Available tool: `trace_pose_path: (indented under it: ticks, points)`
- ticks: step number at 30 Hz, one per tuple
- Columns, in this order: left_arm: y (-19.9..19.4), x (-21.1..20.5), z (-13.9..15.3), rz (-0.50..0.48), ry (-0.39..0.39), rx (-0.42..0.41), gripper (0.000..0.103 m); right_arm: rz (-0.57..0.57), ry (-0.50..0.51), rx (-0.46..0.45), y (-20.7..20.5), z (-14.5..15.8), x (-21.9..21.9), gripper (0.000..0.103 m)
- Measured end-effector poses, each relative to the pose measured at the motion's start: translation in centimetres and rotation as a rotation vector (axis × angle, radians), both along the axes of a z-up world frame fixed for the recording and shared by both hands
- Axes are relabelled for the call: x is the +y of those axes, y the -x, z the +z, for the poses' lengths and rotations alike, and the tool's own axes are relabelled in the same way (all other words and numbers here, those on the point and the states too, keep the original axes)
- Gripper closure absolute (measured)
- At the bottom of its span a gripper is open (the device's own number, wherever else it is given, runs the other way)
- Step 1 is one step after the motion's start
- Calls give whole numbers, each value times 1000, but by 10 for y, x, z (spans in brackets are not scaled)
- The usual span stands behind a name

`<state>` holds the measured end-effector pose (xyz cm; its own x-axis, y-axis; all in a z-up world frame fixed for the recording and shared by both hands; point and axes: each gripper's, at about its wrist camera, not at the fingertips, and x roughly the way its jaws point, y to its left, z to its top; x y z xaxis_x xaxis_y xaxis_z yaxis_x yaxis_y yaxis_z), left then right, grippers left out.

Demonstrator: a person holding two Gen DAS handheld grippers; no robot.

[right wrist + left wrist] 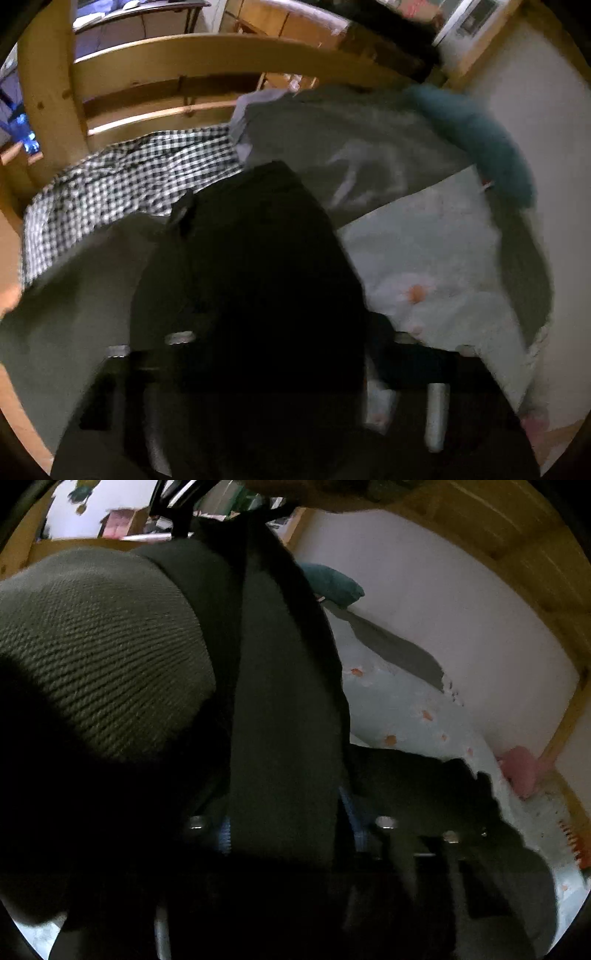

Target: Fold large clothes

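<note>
Both grippers' jaws behind dark garment [284, 701]

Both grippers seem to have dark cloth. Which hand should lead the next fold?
Probably left. The left gripper has a band of the dark garment plainly between its fingers; the right gripper view is blurred, its grip hidden.

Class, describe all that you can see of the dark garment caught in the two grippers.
The dark garment is a thick, olive-grey woven cloth, its twill ribs clear where a fold bulges close to the left camera. A flat band of it runs up between the fingers of the left gripper. In the right wrist view it hangs in shadow from the right gripper, above the flowered bedsheet.
</note>
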<state>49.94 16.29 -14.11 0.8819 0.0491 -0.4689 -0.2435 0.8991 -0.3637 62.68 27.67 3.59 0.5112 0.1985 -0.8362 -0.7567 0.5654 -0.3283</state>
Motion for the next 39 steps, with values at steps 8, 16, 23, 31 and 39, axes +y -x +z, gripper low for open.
trace_pose_path:
  ticks: [8,16,23,31,39]
  points:
    - [3,7,14,-187,85,-127,23,14,-227,73,-5,42,-47,95]
    - [58,52,54,-375,517,-67,8,39,-312,39,12,87,-112,97]
    - [105,147,148,-138,514,-147,6,188,-361,-51,70,88,-135,97]
    - [16,224,211,-57,428,172,6,258,-313,-507,181,33,-137,97]
    - [7,191,173,-255,623,279,30,382,-96,-956,268,-41,-146,97]
